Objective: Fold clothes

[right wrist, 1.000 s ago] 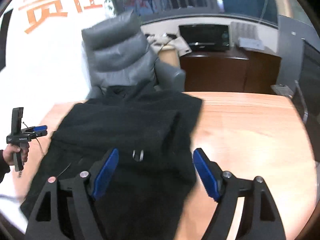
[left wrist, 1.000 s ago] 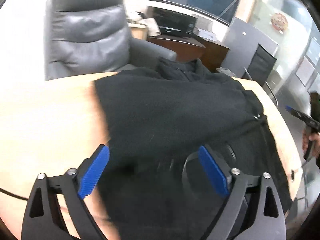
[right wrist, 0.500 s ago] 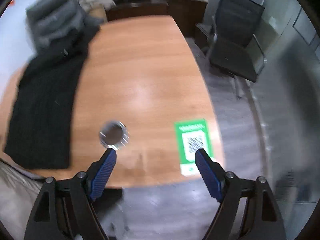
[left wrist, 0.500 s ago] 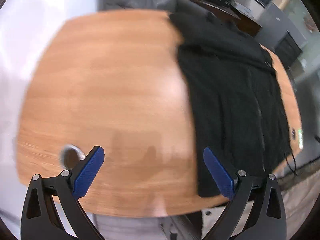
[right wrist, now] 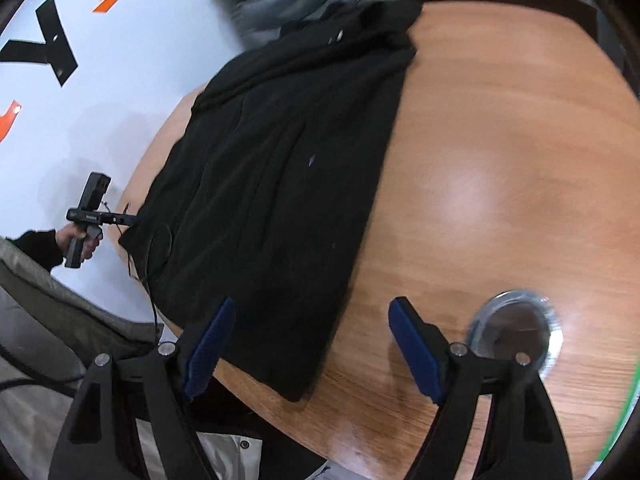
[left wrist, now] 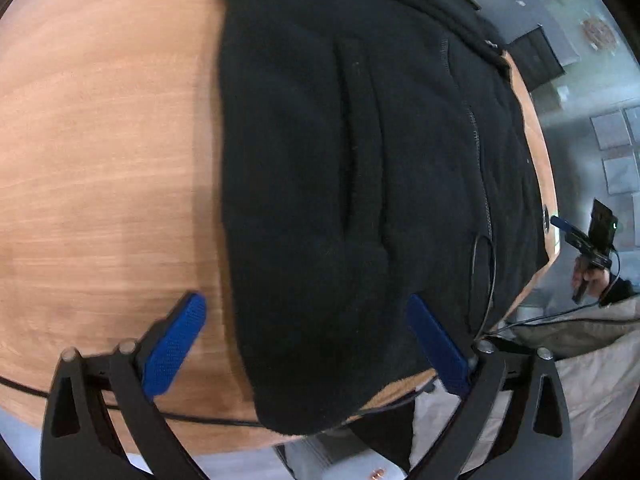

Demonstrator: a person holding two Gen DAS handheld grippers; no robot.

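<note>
Lying flat on the wooden table (right wrist: 500, 128), the black jacket (left wrist: 360, 168) waits while the left gripper (left wrist: 306, 344) and right gripper (right wrist: 310, 344) hover above its near end, jaws wide, holding nothing.

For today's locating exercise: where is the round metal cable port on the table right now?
In the right wrist view, the cable port sits in the wooden table at lower right, beside the right hand-held gripper, away from the black garment.
</note>
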